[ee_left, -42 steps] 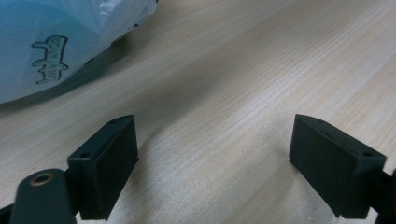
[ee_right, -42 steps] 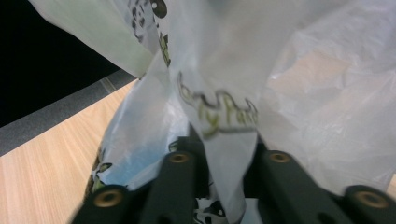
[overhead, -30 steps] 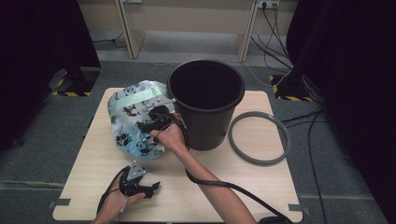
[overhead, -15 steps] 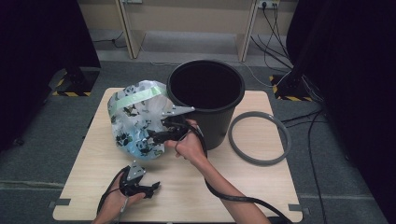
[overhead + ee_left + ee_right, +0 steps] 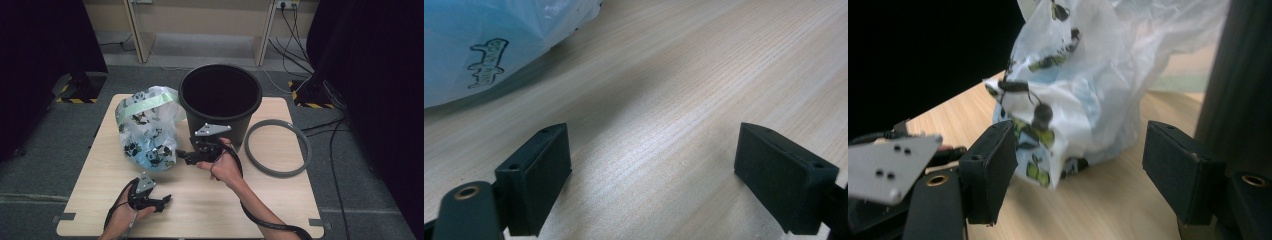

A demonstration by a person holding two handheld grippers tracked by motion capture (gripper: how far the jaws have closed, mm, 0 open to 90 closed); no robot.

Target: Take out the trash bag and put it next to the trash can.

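Black bin [image 5: 220, 100] hides part of one printed plastic bag [image 5: 145, 130]; beside that bag, right gripper [image 5: 181, 156] and left gripper [image 5: 165, 200] gape, both empty, the right's jaws just opening.

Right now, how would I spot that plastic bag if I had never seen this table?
Find the wooden table and the tall black bucket at its back. The plastic bag stands just left of the bucket. It is the one soft, crumpled thing there: see-through, printed with small pandas, with a pale green band near its top.
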